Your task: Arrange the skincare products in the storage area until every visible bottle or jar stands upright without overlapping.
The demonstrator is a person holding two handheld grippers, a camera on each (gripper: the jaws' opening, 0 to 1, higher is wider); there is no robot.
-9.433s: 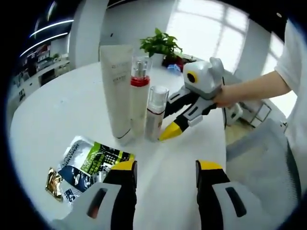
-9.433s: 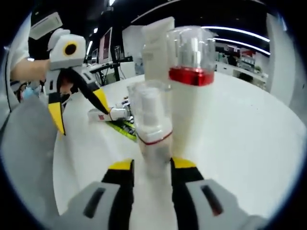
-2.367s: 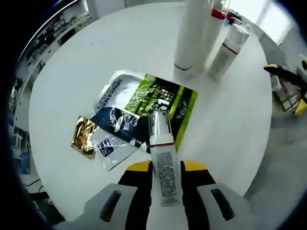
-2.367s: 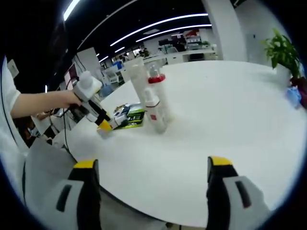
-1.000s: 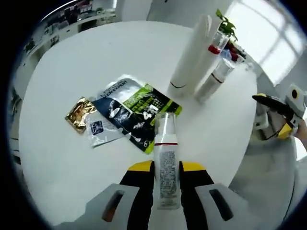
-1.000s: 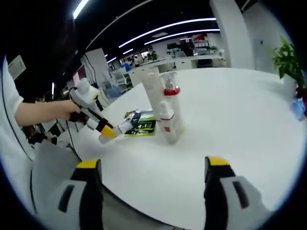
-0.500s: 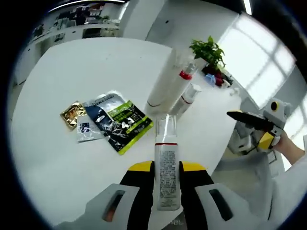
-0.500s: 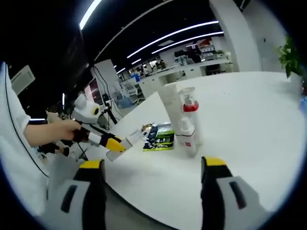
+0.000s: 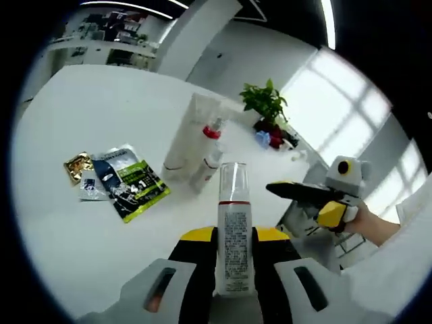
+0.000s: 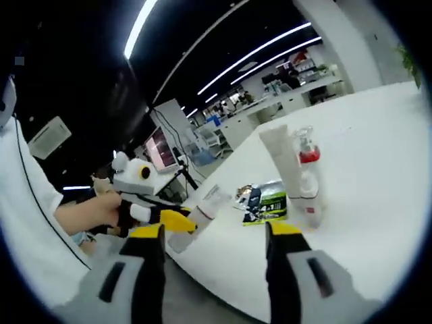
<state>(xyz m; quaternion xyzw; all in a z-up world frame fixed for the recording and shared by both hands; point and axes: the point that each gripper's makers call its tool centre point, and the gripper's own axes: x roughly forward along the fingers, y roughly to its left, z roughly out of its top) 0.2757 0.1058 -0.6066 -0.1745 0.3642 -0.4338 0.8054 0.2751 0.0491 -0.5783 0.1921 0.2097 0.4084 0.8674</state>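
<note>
My left gripper (image 9: 233, 237) is shut on a small white bottle (image 9: 231, 226) with a clear cap and a red ring, held up off the round white table (image 9: 81, 108). The same bottle (image 10: 201, 208) shows in the right gripper view, in the left gripper (image 10: 177, 221) held by a hand. On the table a tall white tube (image 9: 184, 131), a red-collared pump bottle (image 9: 211, 143) and a short clear-capped bottle (image 9: 204, 172) stand upright, close together. My right gripper (image 10: 216, 233) is open and holds nothing; it hangs off the table's edge (image 9: 317, 201).
A green and blue sachet (image 9: 133, 182) and a gold sachet (image 9: 78, 165) lie flat on the table left of the bottles. A potted plant (image 9: 265, 101) stands at the far edge. Desks and monitors (image 10: 165, 148) fill the room behind.
The left gripper has lifted and tilted up with the small bottle still in it, so the table looks farther away. The right gripper's view has swung towards the left gripper.
</note>
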